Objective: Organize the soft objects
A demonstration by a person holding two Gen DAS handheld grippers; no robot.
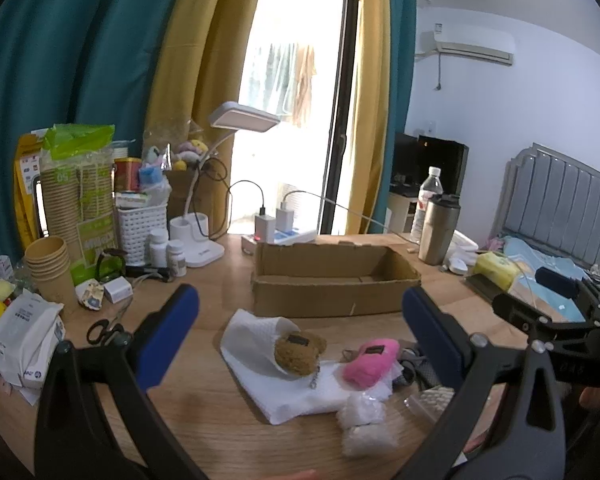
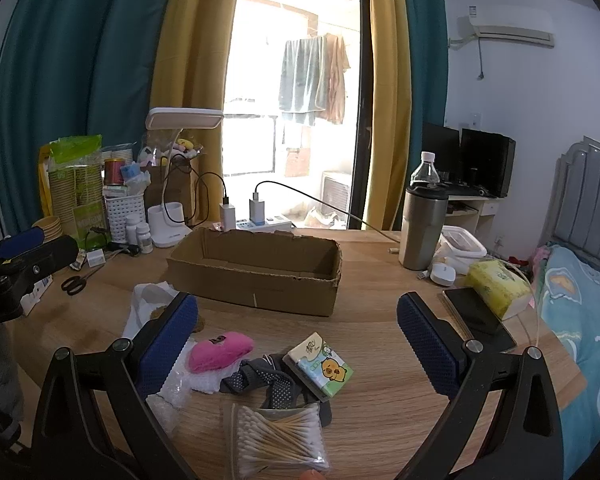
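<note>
Our left hand-held gripper [image 1: 300, 332] spread wide over the brown plush [image 1: 298, 354], our right hand-held gripper [image 2: 298, 338] likewise spread over the pink plush [image 2: 220, 350], box [image 2: 256, 268] beyond both on the table [image 2: 380, 360]

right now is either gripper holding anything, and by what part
Nothing is held. The left gripper and right gripper both have jaws wide apart, above the brown plush and pink plush.
</note>
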